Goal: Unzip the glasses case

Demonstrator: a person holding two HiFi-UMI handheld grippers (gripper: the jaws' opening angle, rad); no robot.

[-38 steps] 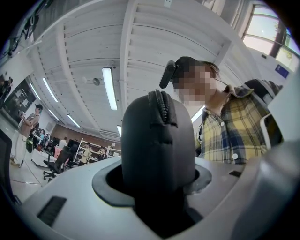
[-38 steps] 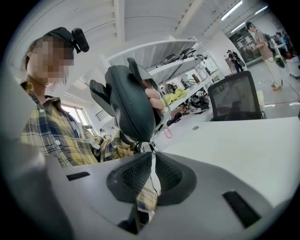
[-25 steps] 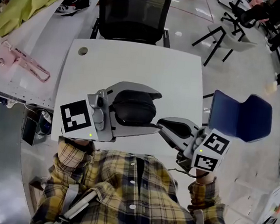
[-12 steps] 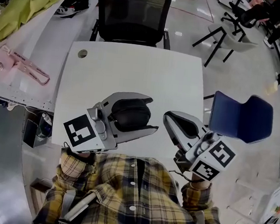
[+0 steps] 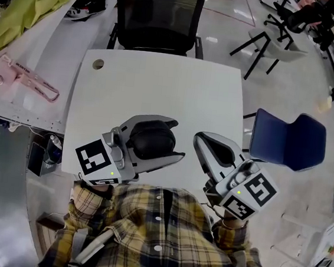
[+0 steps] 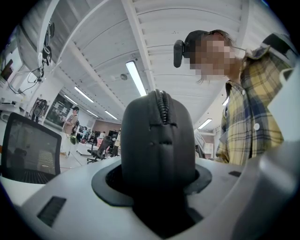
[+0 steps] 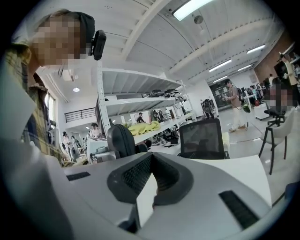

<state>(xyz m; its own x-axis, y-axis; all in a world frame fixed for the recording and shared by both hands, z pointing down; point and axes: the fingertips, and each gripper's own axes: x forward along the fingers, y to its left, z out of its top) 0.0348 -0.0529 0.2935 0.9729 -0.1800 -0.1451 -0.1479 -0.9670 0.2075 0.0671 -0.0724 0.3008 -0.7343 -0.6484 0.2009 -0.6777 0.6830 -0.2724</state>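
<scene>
A black oval glasses case (image 5: 151, 141) is held just above the white table (image 5: 160, 82), with my left gripper (image 5: 178, 140) shut on it, one jaw along each long side. In the left gripper view the case (image 6: 158, 140) stands on end and fills the middle, its closed zipper (image 6: 162, 101) running over the top. My right gripper (image 5: 198, 142) hangs to the right of the case, apart from it, shut with nothing between its pads. The right gripper view shows those pads (image 7: 140, 176) meeting at the tip and the case (image 7: 121, 139) beyond on the left.
A black office chair (image 5: 159, 13) stands at the table's far side and a blue chair (image 5: 288, 140) at its right. The table has a cable hole (image 5: 98, 63) near its far left corner. A long table on the left carries a yellow-green cloth (image 5: 26, 5) and a pink item (image 5: 25, 73).
My right gripper has drawn back from the case's right end, to the right and toward the person. The left gripper has shifted slightly left and nearer with the case.
</scene>
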